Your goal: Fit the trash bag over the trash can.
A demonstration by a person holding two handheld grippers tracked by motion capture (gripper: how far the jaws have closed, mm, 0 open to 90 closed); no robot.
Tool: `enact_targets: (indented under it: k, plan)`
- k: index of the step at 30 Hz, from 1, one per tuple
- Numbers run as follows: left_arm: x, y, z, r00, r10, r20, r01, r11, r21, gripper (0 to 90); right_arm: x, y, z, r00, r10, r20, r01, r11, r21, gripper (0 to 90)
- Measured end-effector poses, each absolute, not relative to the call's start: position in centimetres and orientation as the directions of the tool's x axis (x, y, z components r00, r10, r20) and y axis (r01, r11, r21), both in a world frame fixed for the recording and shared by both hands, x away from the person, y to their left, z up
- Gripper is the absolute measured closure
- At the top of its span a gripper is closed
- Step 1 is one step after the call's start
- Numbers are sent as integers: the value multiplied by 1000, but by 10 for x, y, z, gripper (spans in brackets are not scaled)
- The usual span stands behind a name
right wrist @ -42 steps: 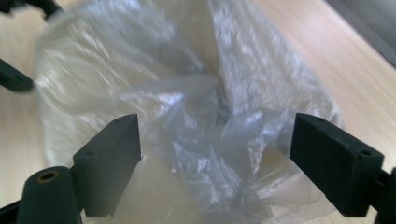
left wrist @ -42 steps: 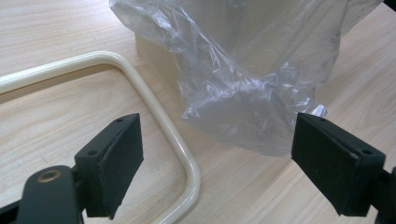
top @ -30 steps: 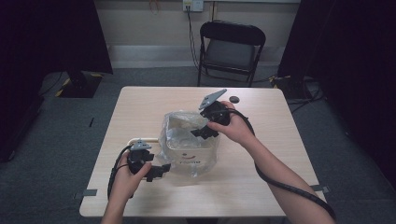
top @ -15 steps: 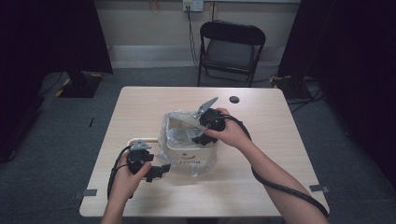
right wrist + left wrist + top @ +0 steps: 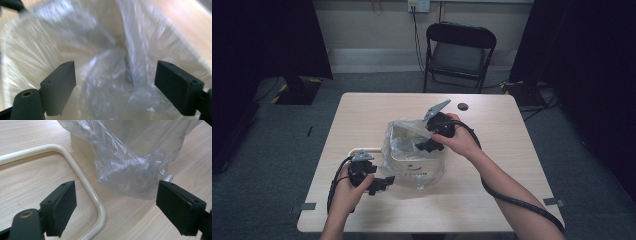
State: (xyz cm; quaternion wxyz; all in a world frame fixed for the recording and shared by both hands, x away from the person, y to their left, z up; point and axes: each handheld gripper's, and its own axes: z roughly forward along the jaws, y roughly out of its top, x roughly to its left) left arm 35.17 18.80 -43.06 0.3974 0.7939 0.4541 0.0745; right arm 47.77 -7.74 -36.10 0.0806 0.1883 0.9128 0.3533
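Note:
A cream bin (image 5: 417, 167) lined with a clear plastic bag (image 5: 404, 135) stands at the middle of the table. My right gripper (image 5: 428, 145) is open and tips down into the bag's mouth from the right; in the right gripper view the crumpled plastic bag (image 5: 110, 67) lies between and beyond its jaws. My left gripper (image 5: 379, 184) is open, low on the table at the bin's front left corner. In the left gripper view the bag's overhang (image 5: 130, 167) hangs ahead of the jaws, and a cream ring frame (image 5: 82, 180) lies flat on the wood.
The cream ring frame (image 5: 362, 150) lies on the table (image 5: 492, 190) left of the bin. A small black disc (image 5: 462, 106) sits near the table's far edge. A black folding chair (image 5: 459, 50) stands beyond the table.
My right gripper has moved left and down, from above the bin's far right corner into the bag's mouth. The left gripper has stayed in place.

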Motion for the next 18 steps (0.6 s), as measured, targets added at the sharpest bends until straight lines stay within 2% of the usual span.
enact_targets:
  k: [7, 18]
  plan:
    - [351, 188, -430, 575, 780, -248, 663, -266, 699, 162, 477, -66, -354, -921, 390, 6, 285, 663, 693, 153]
    - [351, 189, -430, 571, 781, -252, 663, -257, 703, 162, 479, -52, -377, -922, 387, 31, 320, 713, 624, 158]
